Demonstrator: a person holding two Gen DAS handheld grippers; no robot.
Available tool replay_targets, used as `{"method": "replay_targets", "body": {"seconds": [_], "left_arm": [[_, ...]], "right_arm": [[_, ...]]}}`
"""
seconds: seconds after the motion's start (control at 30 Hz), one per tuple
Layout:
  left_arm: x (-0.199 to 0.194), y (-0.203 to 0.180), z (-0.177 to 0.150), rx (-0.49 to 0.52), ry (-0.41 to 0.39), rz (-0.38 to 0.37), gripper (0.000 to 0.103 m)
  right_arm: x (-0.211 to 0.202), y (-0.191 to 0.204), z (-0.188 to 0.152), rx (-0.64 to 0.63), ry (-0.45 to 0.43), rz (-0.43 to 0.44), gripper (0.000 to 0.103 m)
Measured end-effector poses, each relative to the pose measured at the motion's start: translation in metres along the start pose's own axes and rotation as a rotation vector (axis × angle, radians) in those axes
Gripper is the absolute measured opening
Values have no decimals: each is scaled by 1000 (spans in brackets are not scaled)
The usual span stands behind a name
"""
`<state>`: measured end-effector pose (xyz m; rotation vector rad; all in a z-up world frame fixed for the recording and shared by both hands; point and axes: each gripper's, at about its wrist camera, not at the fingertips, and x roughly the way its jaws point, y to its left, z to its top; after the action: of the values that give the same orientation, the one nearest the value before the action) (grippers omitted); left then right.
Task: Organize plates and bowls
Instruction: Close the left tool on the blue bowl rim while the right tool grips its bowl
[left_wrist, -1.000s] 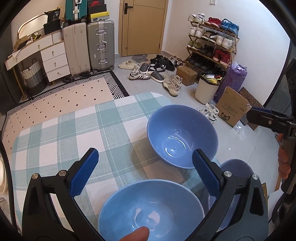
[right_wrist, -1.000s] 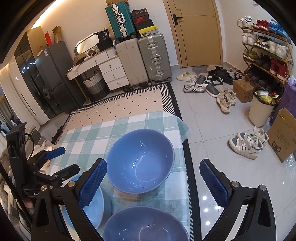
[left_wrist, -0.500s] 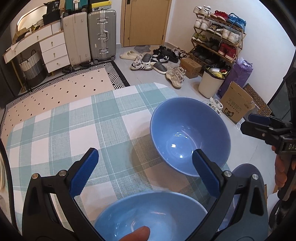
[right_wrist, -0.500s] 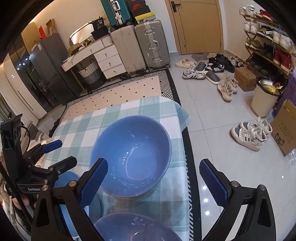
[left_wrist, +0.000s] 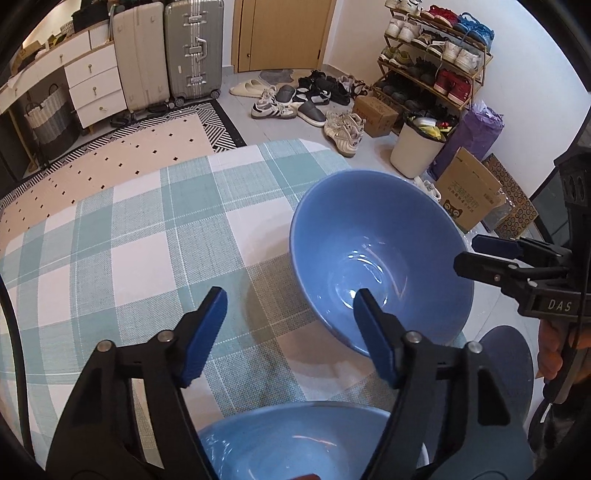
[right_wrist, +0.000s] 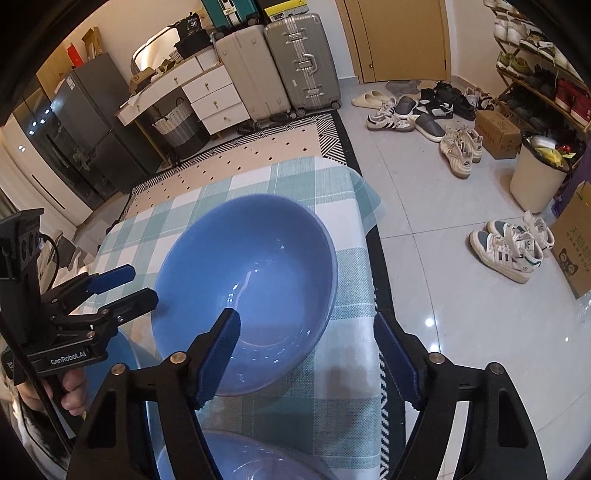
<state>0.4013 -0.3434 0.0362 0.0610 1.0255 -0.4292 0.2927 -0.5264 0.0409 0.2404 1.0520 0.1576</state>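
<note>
While both claws are closing with nothing yet between their pads, we judge the sorting barely begun. Our table (left_wrist: 122, 236), under a green checked cloth, is the biggest thing here, and the crockery sits spread along its right-hand end, not stacked. Next in size is the far bowl (left_wrist: 373, 266), blue and upright near the table's corner. A near bowl (left_wrist: 291, 443) stands apart from it at the bottom of the left wrist view, under our left claw (left_wrist: 290, 328). Beside that, at the table's edge, lies a blue plate (left_wrist: 506, 369), partly hidden. Our right claw (right_wrist: 304, 350) straddles the far bowl's right rim, one pad over the inside and one outside, not pressing. Nesting the bowls and placing the plate are still to do.
</note>
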Motion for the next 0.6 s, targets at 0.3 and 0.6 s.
{"method": "replay_targets", "body": {"seconds": [0.3,0.6], "left_arm": [[20,2,0,-29,38,-46,34],[22,-6,1,-3,24,-61,15]], "right_arm": [[12,2,-2,-7,26,-23,50],[12,6,-6,-41,12,-53,23]]}}
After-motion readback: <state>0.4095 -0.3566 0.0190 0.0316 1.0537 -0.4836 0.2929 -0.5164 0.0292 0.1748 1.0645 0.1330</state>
